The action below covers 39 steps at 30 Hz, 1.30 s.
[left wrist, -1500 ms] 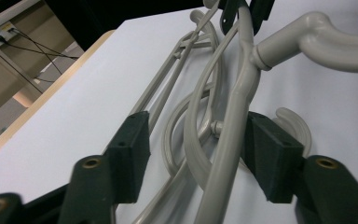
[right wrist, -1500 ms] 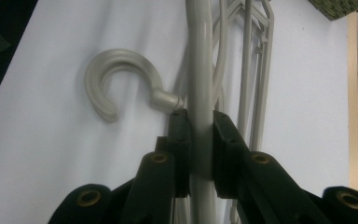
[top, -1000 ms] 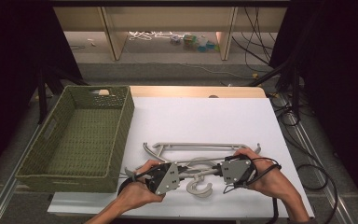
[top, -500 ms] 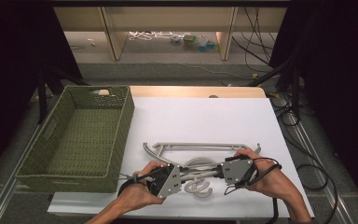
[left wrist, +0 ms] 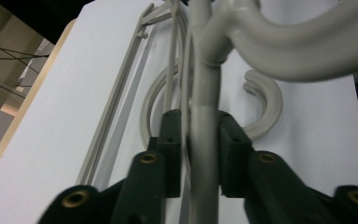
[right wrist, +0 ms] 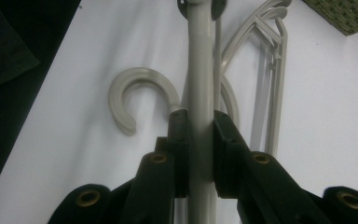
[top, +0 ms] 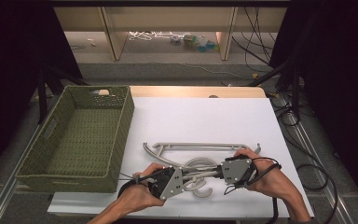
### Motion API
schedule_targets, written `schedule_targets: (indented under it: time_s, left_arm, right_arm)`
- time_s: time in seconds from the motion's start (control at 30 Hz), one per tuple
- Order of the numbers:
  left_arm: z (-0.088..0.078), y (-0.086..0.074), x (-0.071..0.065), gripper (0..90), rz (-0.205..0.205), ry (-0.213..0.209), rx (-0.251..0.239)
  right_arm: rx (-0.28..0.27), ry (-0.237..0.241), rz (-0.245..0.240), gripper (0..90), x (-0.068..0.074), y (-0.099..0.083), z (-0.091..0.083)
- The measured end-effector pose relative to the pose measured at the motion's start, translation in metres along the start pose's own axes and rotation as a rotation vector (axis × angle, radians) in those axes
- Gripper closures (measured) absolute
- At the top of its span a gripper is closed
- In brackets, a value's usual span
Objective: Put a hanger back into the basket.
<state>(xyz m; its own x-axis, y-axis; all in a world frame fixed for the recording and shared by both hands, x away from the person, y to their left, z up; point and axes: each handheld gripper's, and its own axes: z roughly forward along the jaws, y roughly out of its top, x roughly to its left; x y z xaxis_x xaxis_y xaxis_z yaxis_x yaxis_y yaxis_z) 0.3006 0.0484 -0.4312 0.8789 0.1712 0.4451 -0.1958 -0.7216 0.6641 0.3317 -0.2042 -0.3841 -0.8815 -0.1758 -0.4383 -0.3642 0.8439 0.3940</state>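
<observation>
While both tools grip one grey hanger, it sits low over the white tabletop point(top: 205, 116).

The left tool point(top: 182, 176) has just been closing and now pinches the hanger point(top: 200, 175) bar between its pads point(left wrist: 171, 140); the right tool point(top: 216, 171) clamps the same bar from the other end. A second hanger point(top: 200, 147) lies just behind, with a green basket point(top: 121, 135) at the tabletop's left.

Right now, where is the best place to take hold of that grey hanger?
On the grey hanger's straight bar, from either end: it is thin, even, and fits between flat jaws. Both the left tool and right tool clamp it there, clear of the curved hook.
</observation>
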Motion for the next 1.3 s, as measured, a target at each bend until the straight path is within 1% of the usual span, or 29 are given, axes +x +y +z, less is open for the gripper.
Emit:
schedule_targets:
  time_s: [0.03, 0.1, 0.2, 0.23, 0.27, 0.3, 0.37, 0.4, 0.43, 0.47, 0.5, 0.53, 0.57, 0.6, 0.63, 0.67, 0.7, 0.73, 0.77, 0.8, 0.87, 0.93, 0.97, 1.03, 1.07, 1.17, 1.23, 1.27, 1.3]
  left_arm:
    - [0.001, 0.0, -0.001, 77.5, 0.004, 0.004, -0.002]
    - [0.001, 0.0, 0.0, 77.3, 0.0, -0.006, -0.005]
    - [0.0, -0.001, 0.001, 77.6, 0.005, -0.004, -0.014]
    - [0.0, 0.0, 0.001, 78.7, 0.003, -0.013, -0.021]
    - [-0.002, 0.0, 0.001, 78.9, 0.014, -0.007, -0.026]
    - [-0.003, 0.001, 0.001, 79.0, 0.024, 0.003, -0.033]
    - [-0.005, 0.002, 0.003, 79.2, 0.038, 0.009, -0.033]
    - [-0.009, 0.004, 0.006, 79.2, 0.022, -0.01, -0.037]
    - [-0.011, 0.005, 0.008, 79.2, 0.01, -0.016, -0.038]
    - [-0.012, 0.006, 0.009, 79.2, -0.003, -0.023, -0.034]
    - [-0.014, 0.006, 0.011, 79.2, -0.015, -0.027, -0.037]
    - [-0.015, 0.007, 0.012, 79.2, -0.036, -0.043, -0.034]
    - [-0.015, 0.008, 0.013, 79.2, -0.067, -0.065, -0.026]
    - [-0.015, 0.008, 0.013, 79.2, -0.067, -0.065, -0.026]
    - [-0.017, 0.008, 0.015, 79.2, -0.127, -0.102, -0.021]
    - [-0.017, 0.008, 0.015, 79.2, -0.155, -0.108, -0.033]
    - [-0.018, 0.008, 0.017, 79.2, -0.179, -0.111, -0.037]
    - [-0.018, 0.008, 0.017, 79.2, -0.179, -0.111, -0.037]
    - [-0.019, 0.008, 0.019, 79.2, -0.192, -0.118, -0.029]
    - [-0.022, 0.006, 0.023, 79.3, -0.247, -0.128, -0.035]
    - [-0.026, 0.003, 0.028, 79.3, -0.304, -0.123, -0.054]
    - [-0.029, 0.0, 0.033, 79.3, -0.362, -0.122, -0.075]
    - [-0.031, -0.001, 0.035, 79.3, -0.383, -0.127, -0.076]
    - [-0.034, -0.005, 0.04, 79.3, -0.441, -0.125, -0.084]
    - [-0.034, -0.005, 0.04, 79.3, -0.441, -0.125, -0.084]
    - [-0.041, -0.015, 0.046, 79.3, -0.515, -0.141, -0.105]
    - [-0.047, -0.02, 0.049, 79.3, -0.551, -0.142, -0.108]
    - [-0.047, -0.02, 0.049, 79.3, -0.551, -0.142, -0.108]
    - [-0.054, -0.024, 0.054, 79.3, -0.585, -0.135, -0.116]
  right_arm:
    - [0.0, 0.005, -0.007, 80.2, 0.0, 0.0, 0.0]
    - [0.013, 0.01, 0.022, 80.1, 0.002, 0.0, -0.001]
    - [-0.024, -0.005, -0.031, 80.1, -0.002, -0.001, 0.001]
    - [-0.027, 0.01, -0.023, 80.1, -0.002, 0.0, 0.001]
    - [-0.011, -0.004, 0.006, 80.0, -0.001, -0.001, -0.001]
    - [-0.03, 0.004, -0.017, 80.0, -0.003, -0.002, 0.001]
    - [-0.04, 0.006, -0.013, 80.0, -0.003, -0.003, 0.0]
    - [-0.042, -0.011, -0.008, 79.8, -0.004, -0.002, -0.002]
    - [-0.02, -0.008, 0.043, 79.6, 0.0, -0.001, -0.005]
    - [-0.052, -0.031, 0.009, 78.8, -0.004, 0.0, -0.005]
    - [-0.067, -0.015, 0.013, 78.6, -0.004, 0.0, -0.005]
    - [-0.071, -0.026, -0.001, 78.2, -0.006, 0.0, -0.005]
    - [-0.037, -0.034, 0.053, 76.9, -0.003, 0.0, -0.008]
    - [-0.036, -0.036, 0.057, 75.4, -0.003, 0.0, -0.008]
    - [-0.031, -0.042, 0.072, 72.8, -0.003, 0.0, -0.009]
    - [-0.034, -0.062, 0.073, 70.6, -0.004, -0.001, -0.008]
    - [-0.041, -0.047, 0.079, 69.3, -0.005, -0.001, -0.009]
    - [-0.041, -0.047, 0.079, 69.3, -0.005, -0.001, -0.009]
    - [-0.073, -0.058, 0.06, 65.7, -0.007, -0.001, -0.008]
    - [-0.081, -0.081, 0.152, 55.2, -0.005, 0.001, -0.012]
    - [-0.108, -0.11, 0.194, 48.7, -0.007, 0.001, -0.015]
    - [-0.141, -0.129, 0.27, 42.7, -0.006, 0.002, -0.02]
    - [-0.165, -0.164, 0.311, 39.6, -0.006, 0.002, -0.023]
    - [-0.206, -0.191, 0.372, 35.9, -0.005, 0.003, -0.027]
    - [-0.226, -0.21, 0.407, 33.5, -0.005, 0.003, -0.029]
    - [-0.269, -0.265, 0.471, 30.1, -0.002, 0.002, -0.034]
    - [-0.322, -0.316, 0.532, 28.7, 0.0, 0.0, -0.037]
    - [-0.344, -0.329, 0.565, 28.1, 0.003, -0.001, -0.037]
    - [-0.355, -0.359, 0.583, 27.6, 0.006, -0.003, -0.038]
